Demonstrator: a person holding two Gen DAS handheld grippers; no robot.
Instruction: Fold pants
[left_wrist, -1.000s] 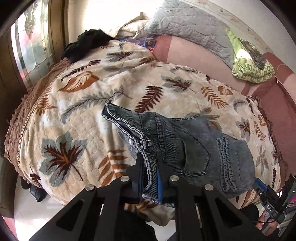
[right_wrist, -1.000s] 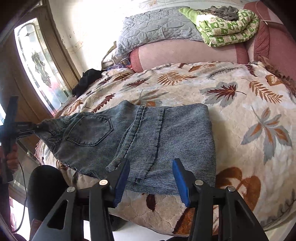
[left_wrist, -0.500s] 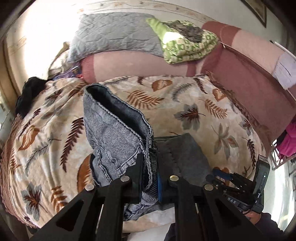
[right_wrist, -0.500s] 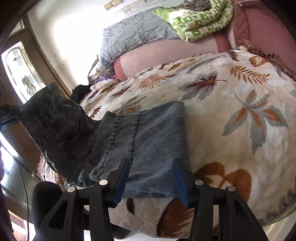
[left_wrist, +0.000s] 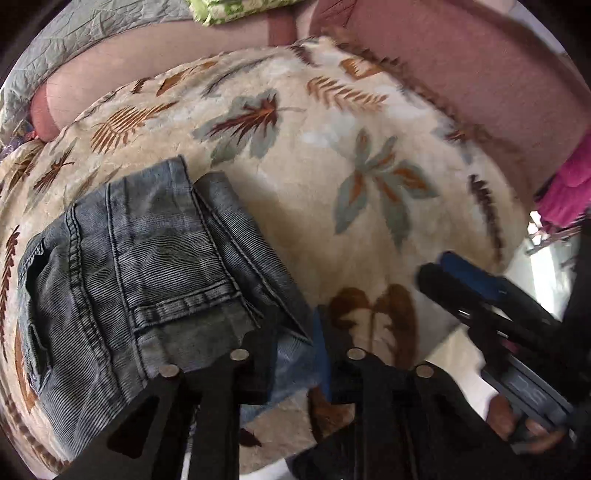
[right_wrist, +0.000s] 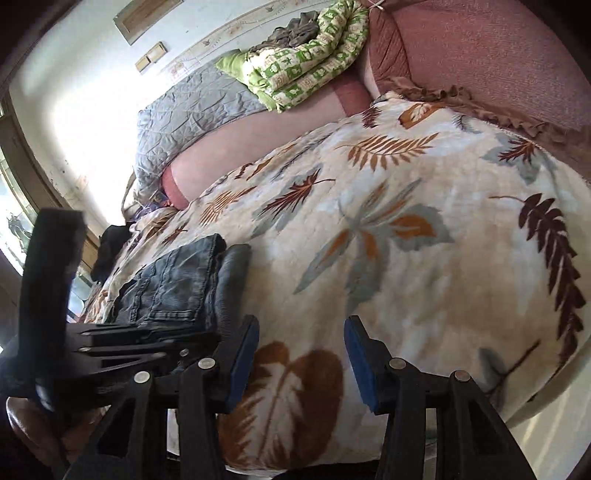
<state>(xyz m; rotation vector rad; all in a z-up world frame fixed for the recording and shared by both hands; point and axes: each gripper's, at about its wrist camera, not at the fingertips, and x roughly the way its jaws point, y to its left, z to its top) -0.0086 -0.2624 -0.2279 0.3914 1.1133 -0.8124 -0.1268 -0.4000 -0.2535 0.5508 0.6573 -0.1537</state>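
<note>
The jeans (left_wrist: 147, 273) were spread wide a second ago, with the waist end lifted high in the left gripper (left_wrist: 295, 354). Now that end has come down on top of the other half, so the jeans lie in a small folded stack on the leaf blanket (left_wrist: 332, 155), close to its near edge. The left gripper squeezed the denim before. Now its fingers stand a little apart, with the corner of the jeans lying loose between them (nothing looks pinched). The blue pad (left_wrist: 320, 350) shows on the inner side of one finger.

No words on the jeans can be read. The dark device down at the right of the left view has some marks on it, but they are too blurry to read.

In the right view, the folded jeans (right_wrist: 177, 284) sit off to the left, just past the black arms of the left gripper (right_wrist: 110, 347). The right gripper (right_wrist: 301, 354) was right over the jeans a second ago. Now it has slid to the side, and its fingers are spread wide over bare blanket (right_wrist: 424, 258), beside the jeans and not touching them. A green quilt (right_wrist: 306, 59) rests up on the pink couch back (right_wrist: 498, 55).
</note>
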